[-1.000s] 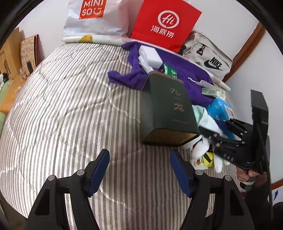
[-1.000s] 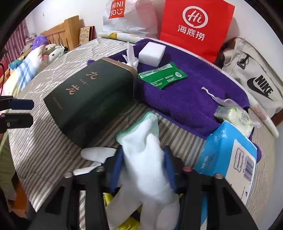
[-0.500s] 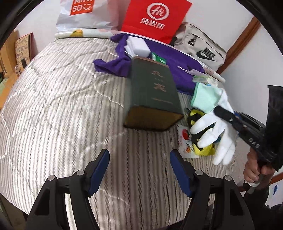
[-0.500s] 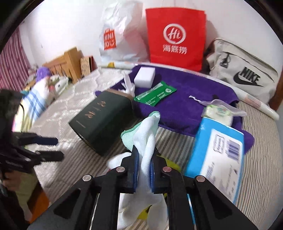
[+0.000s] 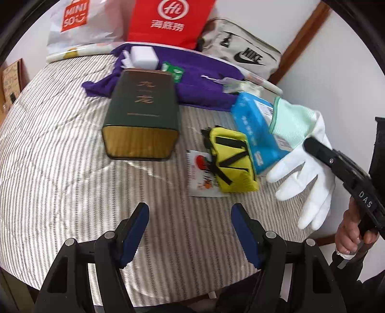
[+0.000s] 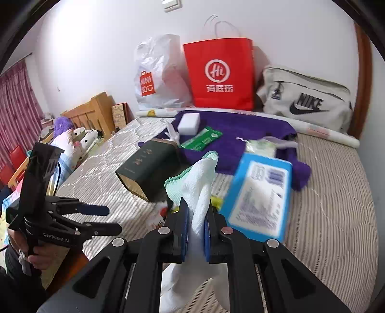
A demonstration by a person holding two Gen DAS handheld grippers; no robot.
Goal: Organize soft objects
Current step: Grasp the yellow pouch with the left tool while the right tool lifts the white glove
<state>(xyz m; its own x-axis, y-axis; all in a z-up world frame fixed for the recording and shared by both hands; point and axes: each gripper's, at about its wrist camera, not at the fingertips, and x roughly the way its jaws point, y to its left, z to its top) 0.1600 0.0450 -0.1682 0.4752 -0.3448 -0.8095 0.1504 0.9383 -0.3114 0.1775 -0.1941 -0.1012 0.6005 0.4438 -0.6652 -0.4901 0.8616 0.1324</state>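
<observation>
The left camera is looking down over the striped bed (image 5: 60, 168) from its near edge, facing the wall. The right camera is sitting low, looking across it. Both are seeing the dark green tin box (image 5: 142, 113) (image 6: 149, 166) and the red paper bag (image 5: 170, 21) (image 6: 219, 74).

White walls (image 6: 96, 48), plain, evenly lit. Bed (image 5: 60, 168) with grey-white striped quilted cover fills most of both views. Wooden headboard (image 6: 96, 108) at the bed's far-left end in the right wrist view, pillows (image 6: 69, 144) and a purple plush (image 6: 62, 124) just in front of it. Pink-red curtain (image 6: 16, 108) on the far left. Brown wooden trim (image 5: 300, 36) runs up the wall on the right side. White wall plate (image 6: 172, 3) high on the wall.
</observation>
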